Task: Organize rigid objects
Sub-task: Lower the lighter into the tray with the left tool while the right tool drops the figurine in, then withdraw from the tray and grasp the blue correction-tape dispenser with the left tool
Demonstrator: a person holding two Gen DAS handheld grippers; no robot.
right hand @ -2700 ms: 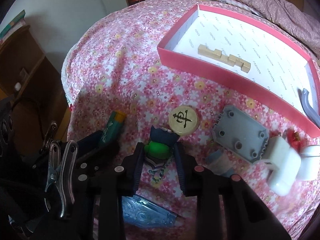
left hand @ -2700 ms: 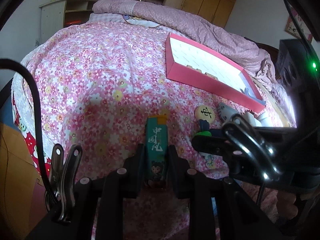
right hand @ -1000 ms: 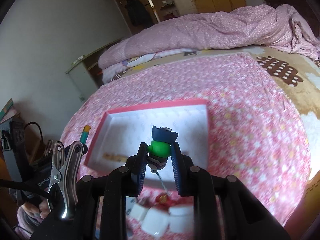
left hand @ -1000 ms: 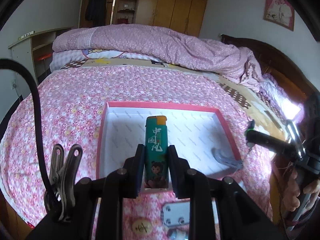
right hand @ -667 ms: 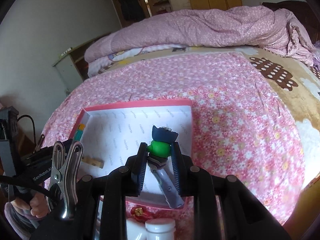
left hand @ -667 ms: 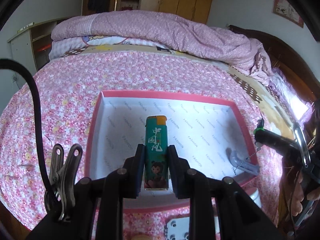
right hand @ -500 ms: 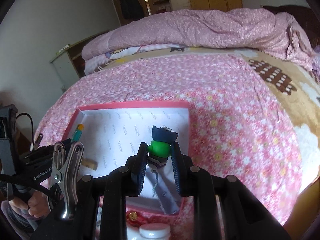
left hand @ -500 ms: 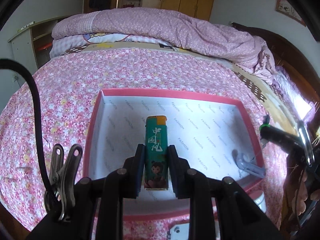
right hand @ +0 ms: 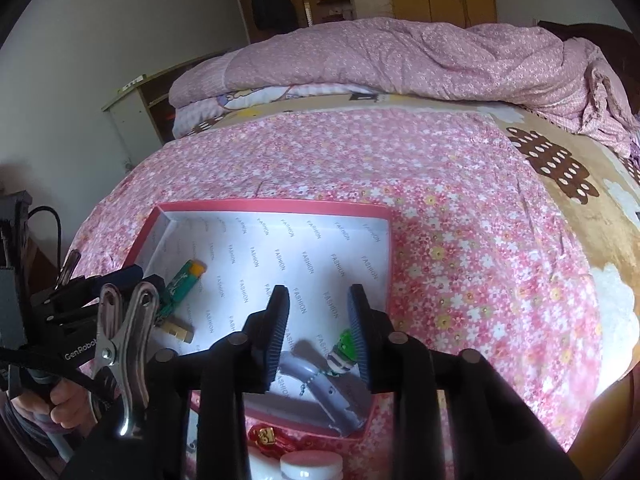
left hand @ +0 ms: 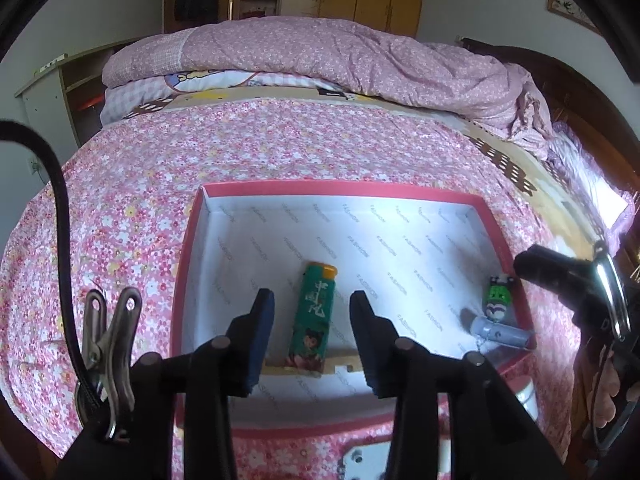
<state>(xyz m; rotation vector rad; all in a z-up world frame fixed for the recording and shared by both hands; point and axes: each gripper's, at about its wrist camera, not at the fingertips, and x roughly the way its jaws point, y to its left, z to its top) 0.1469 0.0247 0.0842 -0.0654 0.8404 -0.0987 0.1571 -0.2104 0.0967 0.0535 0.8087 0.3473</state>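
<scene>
The bed (left hand: pixel 140 184) carries the pink-walled box (left hand: pixel 188 248), and both grippers hang over it. Half a second ago each gripper pinched its load above the box; now both loads lie on the white lining.

The left gripper (left hand: pixel 312 316) is opening: the green lighter (left hand: pixel 313 316), clamped a moment ago, now lies between the spread fingers with a clear gap on each side, its lower end resting across the wooden block (left hand: pixel 338 362).

The right gripper (right hand: pixel 318 332) is opening too. The small green figure (right hand: pixel 342 350) has dropped to the box's near right corner, leaning on the grey curved piece (right hand: pixel 316 384); it sits just beside the right finger, whether touching I cannot tell.

That puts 2 more items in the box. A red trinket (right hand: pixel 266 436) and a white jar (right hand: pixel 312 462) wait outside its near wall, so sorting is likely unfinished.
</scene>
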